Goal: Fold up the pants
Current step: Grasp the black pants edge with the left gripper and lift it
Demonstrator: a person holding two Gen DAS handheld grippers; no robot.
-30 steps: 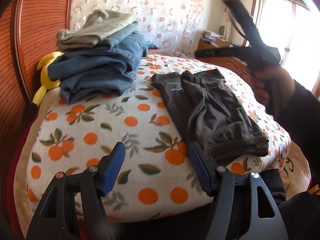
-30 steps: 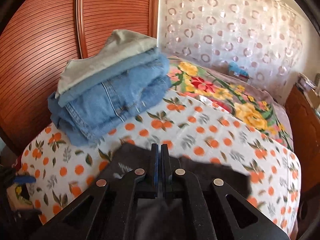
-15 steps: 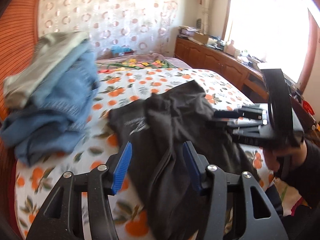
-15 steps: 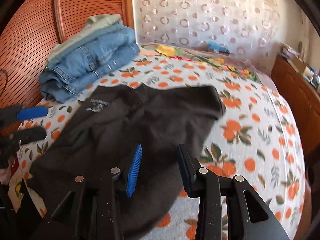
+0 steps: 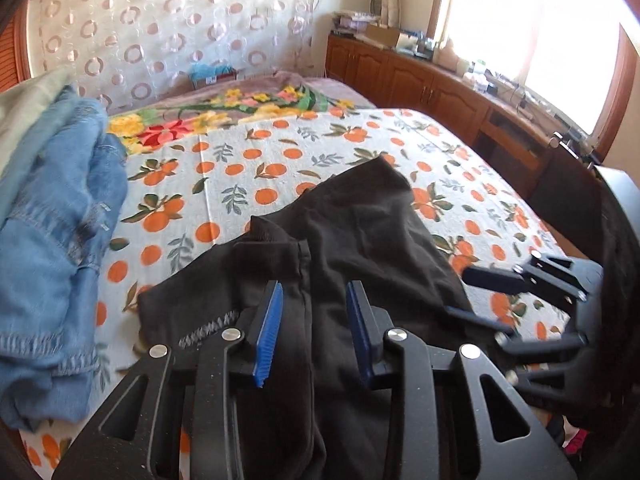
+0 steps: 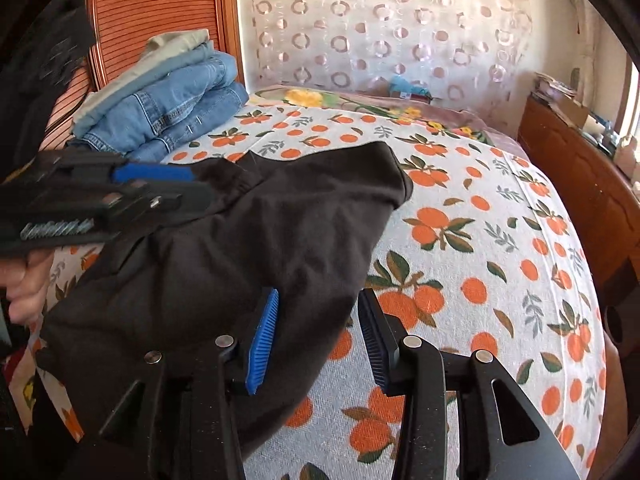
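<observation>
Black pants (image 5: 360,232) (image 6: 248,240) lie crumpled on the orange-print bedsheet (image 5: 260,160) (image 6: 480,260). My left gripper (image 5: 314,320) hovers low over their waist end. Its jaws are closing, a raised seam fold of the cloth runs between the blue pads (image 5: 272,332), and no pad presses on it. My right gripper (image 6: 316,332) stands at the pants' right edge, jaws opening, with the cloth edge between the fingers but not pinched. Each gripper shows in the other's view: the right gripper (image 5: 460,292) at the right, the left gripper (image 6: 188,186) at the left, held by a hand (image 6: 28,280).
A stack of folded jeans (image 5: 60,240) (image 6: 172,112) with a pale garment on top sits at the bed's left, by the ribbed wooden headboard (image 6: 152,8). A flowered blanket (image 5: 224,116) lies at the far end. Wooden cabinets (image 5: 420,84) (image 6: 580,168) line the right side.
My left gripper swung from the bed's near edge to over the black pants, and its jaws narrowed. The right gripper came down to the pants' edge and went from shut to open.
</observation>
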